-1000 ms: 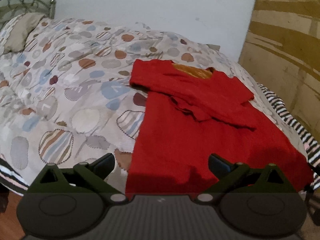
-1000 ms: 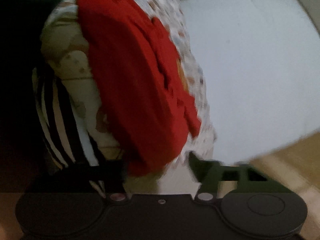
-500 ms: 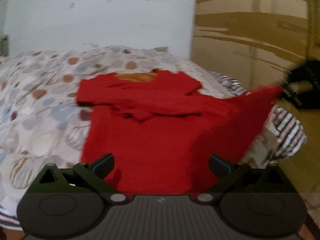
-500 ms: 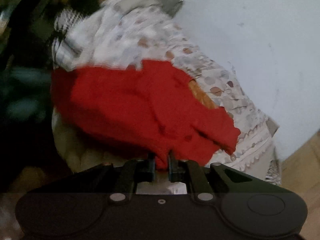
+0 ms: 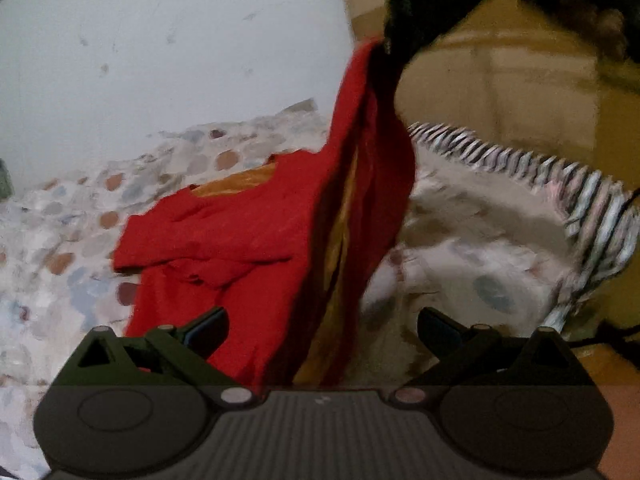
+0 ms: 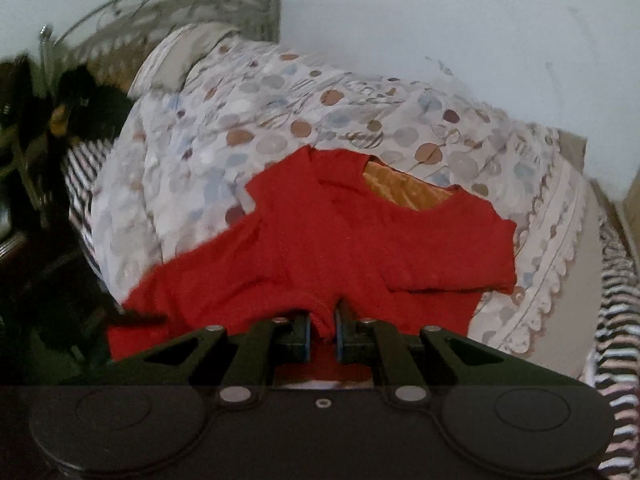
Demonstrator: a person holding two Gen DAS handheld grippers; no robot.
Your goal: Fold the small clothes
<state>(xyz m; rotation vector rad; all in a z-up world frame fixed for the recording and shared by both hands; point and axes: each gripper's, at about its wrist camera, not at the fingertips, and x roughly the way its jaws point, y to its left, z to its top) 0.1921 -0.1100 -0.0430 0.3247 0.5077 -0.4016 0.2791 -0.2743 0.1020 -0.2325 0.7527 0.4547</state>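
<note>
Right gripper (image 6: 322,330) clamped tight on a pinch of the red shirt (image 6: 360,248), w/ hem fabric bunched between the blue-edged pads. Left-wrist view: that corner is hoisted well above the bed (image 5: 480,220), cloth hanging in a steep red sheet, orange lining showing down its inner face. Rest of the shirt lies on the spotted duvet (image 6: 280,120), collar end toward the white wall (image 6: 440,20), orange inside visible at the neck opening. Short sleeve folded across the chest, on the shirt's side nearer the metal headboard (image 6: 160,0). Left gripper (image 5: 322,326) released, jaws wide, nothing pinched; it hovers just short of the shirt's near hem, lifted cloth hanging between the fingertips w/o touching the pads. Striped blanket (image 5: 560,184) pokes out at the bed edge beyond the shirt.
</note>
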